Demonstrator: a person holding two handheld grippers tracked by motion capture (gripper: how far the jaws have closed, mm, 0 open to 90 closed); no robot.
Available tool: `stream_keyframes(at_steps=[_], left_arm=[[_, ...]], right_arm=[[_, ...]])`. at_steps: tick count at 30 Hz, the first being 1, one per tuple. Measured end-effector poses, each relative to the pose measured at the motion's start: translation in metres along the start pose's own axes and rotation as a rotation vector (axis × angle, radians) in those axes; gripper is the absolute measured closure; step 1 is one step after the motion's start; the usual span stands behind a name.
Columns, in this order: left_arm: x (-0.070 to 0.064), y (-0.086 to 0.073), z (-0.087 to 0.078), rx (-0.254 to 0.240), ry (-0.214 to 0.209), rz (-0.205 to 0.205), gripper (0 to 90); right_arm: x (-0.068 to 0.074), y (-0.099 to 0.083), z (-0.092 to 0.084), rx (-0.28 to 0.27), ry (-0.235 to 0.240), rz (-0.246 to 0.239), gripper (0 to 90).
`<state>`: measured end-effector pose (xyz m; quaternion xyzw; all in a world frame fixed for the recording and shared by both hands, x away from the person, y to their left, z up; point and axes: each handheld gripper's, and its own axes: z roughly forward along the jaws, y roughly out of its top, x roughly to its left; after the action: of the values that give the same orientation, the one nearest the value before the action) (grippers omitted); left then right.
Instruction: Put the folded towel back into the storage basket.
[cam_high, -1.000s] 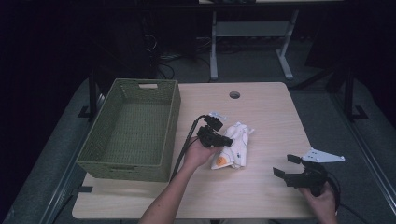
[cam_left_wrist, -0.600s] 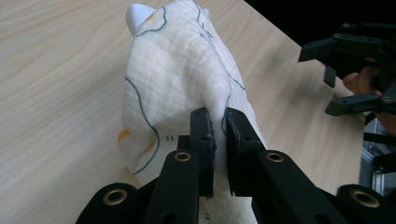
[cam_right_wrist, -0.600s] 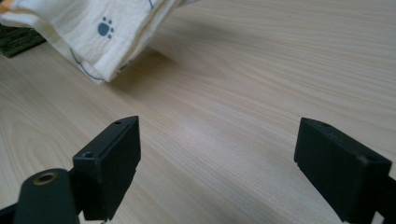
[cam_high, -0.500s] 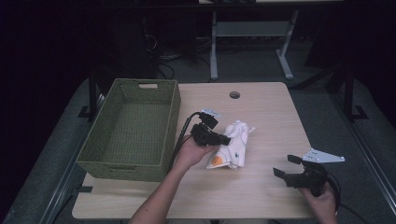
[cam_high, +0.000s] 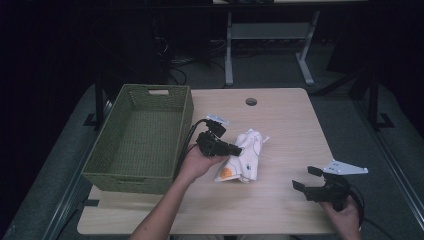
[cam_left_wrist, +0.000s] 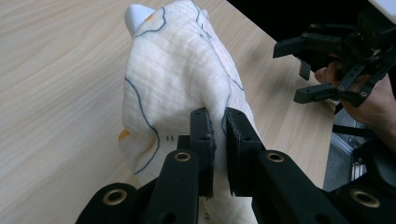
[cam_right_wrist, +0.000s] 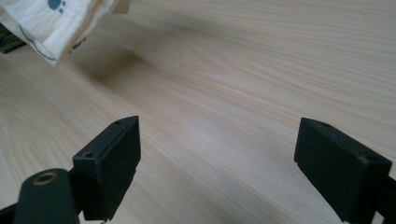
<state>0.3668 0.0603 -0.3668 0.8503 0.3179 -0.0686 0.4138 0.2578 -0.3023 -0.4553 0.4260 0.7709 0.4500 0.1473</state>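
A white cloth (cam_high: 246, 156) with blue line drawings and orange spots lies bunched at the middle of the wooden table (cam_high: 280, 115). My left gripper (cam_high: 235, 149) is shut on a fold of that cloth (cam_left_wrist: 177, 84), its jaws pinching the fabric between them (cam_left_wrist: 218, 135). My right gripper (cam_high: 306, 179) stands open near the table's front right, apart from the cloth, with bare wood between its jaws (cam_right_wrist: 217, 158). A corner of the cloth (cam_right_wrist: 56, 23) hangs at the top left of the right gripper view, lifted off the wood. The right gripper (cam_left_wrist: 327, 60) also shows far off in the left gripper view.
A green woven basket (cam_high: 105, 165) stands on the table's left side, just left of my left hand. A round cable hole (cam_high: 251, 101) sits near the far edge. Beyond the table are dark floor and a grey desk frame (cam_high: 270, 35).
My left gripper has drawn slightly toward the basket with the cloth pinched, and the cloth has shifted with it. The right gripper has hardly moved.
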Motion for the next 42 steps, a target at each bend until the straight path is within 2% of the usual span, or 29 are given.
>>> stream_keyframes(at_steps=[18,35,42], left_arm=[[0.003,-0.001,-0.031,-0.011,-0.017,-0.008,83.2],[0.007,0.004,-0.064,-0.055,-0.018,-0.023,83.1],[0.008,0.005,-0.073,-0.064,-0.018,-0.03,83.1]], right_arm=[[0.0,-0.001,0.003,0.014,-0.005,-0.005,14.3],[0.001,-0.001,0.003,0.018,-0.01,-0.005,14.3],[0.001,-0.001,0.003,0.015,-0.009,-0.005,14.3]])
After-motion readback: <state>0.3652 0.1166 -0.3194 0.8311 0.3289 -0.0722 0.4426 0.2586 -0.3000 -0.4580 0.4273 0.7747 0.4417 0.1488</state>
